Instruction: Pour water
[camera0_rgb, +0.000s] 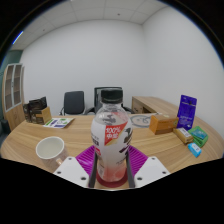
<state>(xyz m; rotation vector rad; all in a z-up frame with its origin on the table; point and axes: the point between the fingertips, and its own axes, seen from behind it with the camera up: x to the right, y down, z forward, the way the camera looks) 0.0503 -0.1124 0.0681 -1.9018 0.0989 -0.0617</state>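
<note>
A clear plastic bottle (111, 135) with a white cap and a red-and-white label stands upright between my fingers, pink liquid in its lower part. My gripper (112, 166) is shut on the bottle, the purple pads (86, 160) pressing its two sides. A white paper cup (50, 150) stands on the wooden table (160, 150) to the left of the bottle, just beyond my left finger.
A cardboard box (163, 124) and a purple box (187, 110) stand to the right, with a teal packet (195, 138) nearer. Books (58, 122) lie at the back left. A black chair (74, 102) and a shelf (12, 92) stand behind the table.
</note>
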